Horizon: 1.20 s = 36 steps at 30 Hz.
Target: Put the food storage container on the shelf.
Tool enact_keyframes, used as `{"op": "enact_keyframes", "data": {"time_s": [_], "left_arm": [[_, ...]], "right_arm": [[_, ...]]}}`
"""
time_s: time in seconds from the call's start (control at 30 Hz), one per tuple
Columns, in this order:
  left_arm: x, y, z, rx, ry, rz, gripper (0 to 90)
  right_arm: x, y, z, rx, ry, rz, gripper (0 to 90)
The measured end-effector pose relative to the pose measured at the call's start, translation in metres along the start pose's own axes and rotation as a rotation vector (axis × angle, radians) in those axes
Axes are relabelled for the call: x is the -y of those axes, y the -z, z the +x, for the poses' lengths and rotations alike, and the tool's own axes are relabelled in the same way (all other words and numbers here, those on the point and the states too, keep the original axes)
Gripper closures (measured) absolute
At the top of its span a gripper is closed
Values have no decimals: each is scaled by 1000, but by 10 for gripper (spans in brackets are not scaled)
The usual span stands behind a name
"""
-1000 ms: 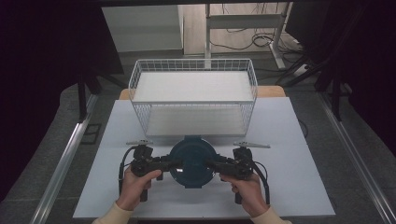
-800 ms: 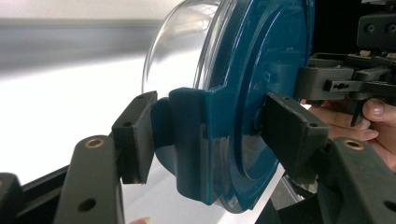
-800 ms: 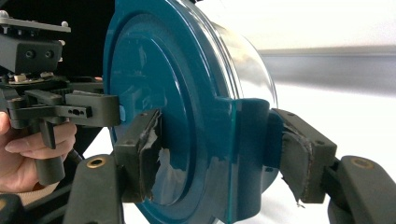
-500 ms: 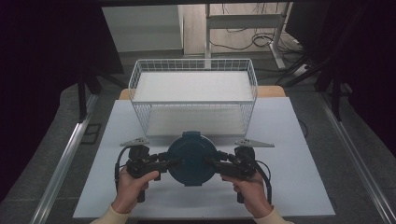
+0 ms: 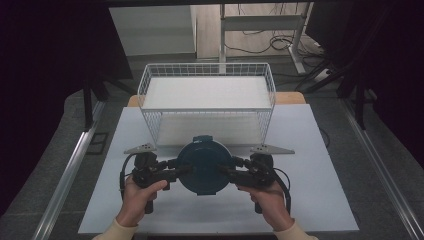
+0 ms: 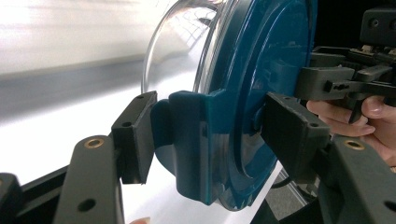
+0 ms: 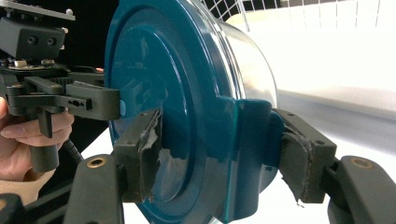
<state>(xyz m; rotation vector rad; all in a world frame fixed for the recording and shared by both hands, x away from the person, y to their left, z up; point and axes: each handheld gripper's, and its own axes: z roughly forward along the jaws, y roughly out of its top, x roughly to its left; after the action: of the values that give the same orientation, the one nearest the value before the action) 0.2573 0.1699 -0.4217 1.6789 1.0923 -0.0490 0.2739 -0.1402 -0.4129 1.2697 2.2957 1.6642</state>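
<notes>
A round container point(image 5: 204, 167) with a teal lid and a clear body hangs above the white table, held from both sides. My left gripper point(image 5: 181, 169) is shut on its left clasp and my right gripper point(image 5: 228, 173) on its right clasp. In the left gripper view the container point(image 6: 252, 93) stands on edge, and the gripper point(image 6: 210, 126) has one pad point(image 6: 135, 135) on the teal clasp and the other on the lid face. In the right gripper view the gripper point(image 7: 219, 144) squeezes the opposite clasp of the container point(image 7: 187, 93) between worn pads point(image 7: 140, 149).
A white wire basket point(image 5: 207, 111) stands just behind the container, across the middle of the table point(image 5: 310, 165). The table's front edge is near the person's wrists. Dark floor and metal rails flank the table on both sides.
Both grippers have risen together with the container between them, so it sits higher in the high view and nearer the basket's front. The grips are unchanged.
</notes>
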Motion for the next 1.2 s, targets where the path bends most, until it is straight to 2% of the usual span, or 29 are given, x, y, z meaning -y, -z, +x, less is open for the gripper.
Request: {"op": "enact_keyframes", "data": {"time_s": [0.53, 0.97, 1.2], "left_arm": [[-18, 3, 2, -8, -2, -21, 373], [-54, 9, -2, -3, -31, -45, 369], [-71, 9, -6, -8, -49, -54, 369]], "right_arm": [[-23, -5, 0, -3, 24, 0, 359], [-60, 0, 3, 2, 69, -23, 360], [-76, 2, 2, 1, 76, -33, 362]]}}
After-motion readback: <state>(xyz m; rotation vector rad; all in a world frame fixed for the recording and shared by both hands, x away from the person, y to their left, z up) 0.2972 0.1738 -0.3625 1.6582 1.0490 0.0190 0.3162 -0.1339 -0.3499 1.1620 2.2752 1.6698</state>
